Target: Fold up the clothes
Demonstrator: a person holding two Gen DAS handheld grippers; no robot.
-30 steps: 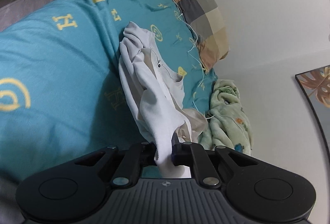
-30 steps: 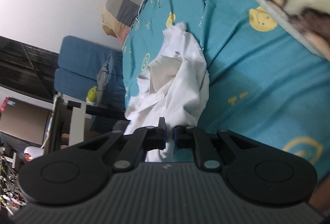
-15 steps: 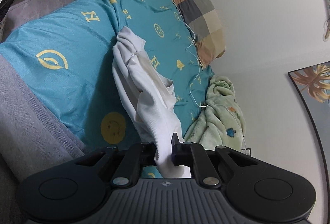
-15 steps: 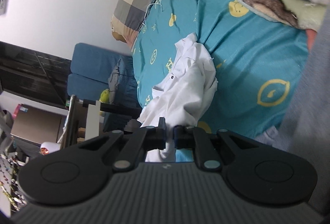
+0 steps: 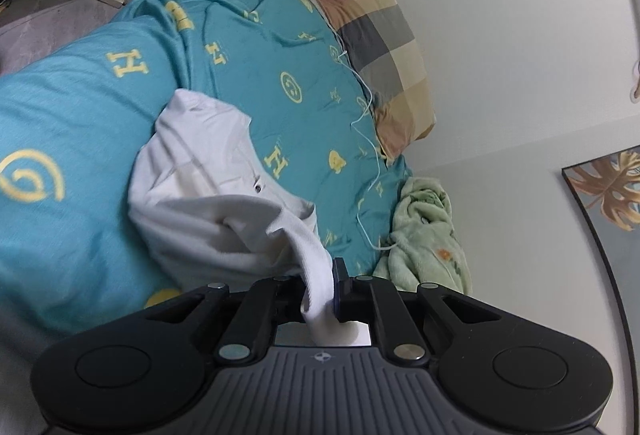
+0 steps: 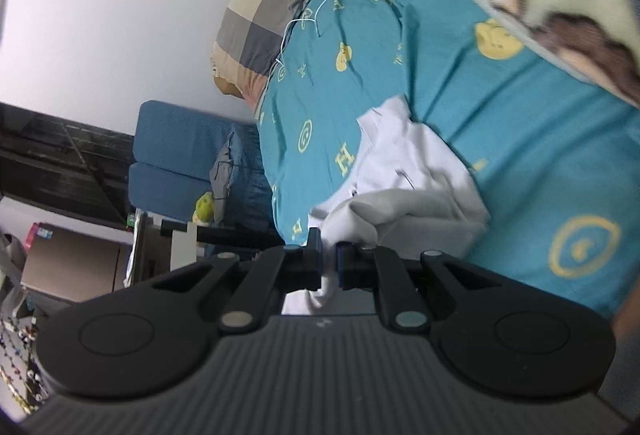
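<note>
While the left gripper [image 5: 320, 283] pinches a twisted rope of the white shirt [image 5: 208, 195] between its jaws, the main risk in the left wrist view is that the hold is on a bunched strand rather than a clean corner; a pull from there could drag the whole garment across the teal bedspread [image 5: 72, 103] in a heap instead of spreading it flat, or the cloth could slip out of the pinch; most of the shirt lies crumpled on the bedspread just ahead of the gripper, a small dark button showing near its placket; a thin white cable [image 5: 366, 139] trails over the bedspread beyond the shirt, close enough that a wide sweep might snag it; the checked pillow [image 5: 384, 59] sits at the far end against the wall, and a green fleece blanket [image 5: 428, 239] is piled beside the shirt, narrowing the free space.

From the right wrist view, the right gripper [image 6: 328, 259] has its jaws nearly closed on another fold of the shirt; both holds look close together, so I judge the fabric may stay bunched when lifted; the same blanket with a bear print crowds the upper right edge; a blue chair [image 6: 180, 143] stands beyond the bed, well apart.
</note>
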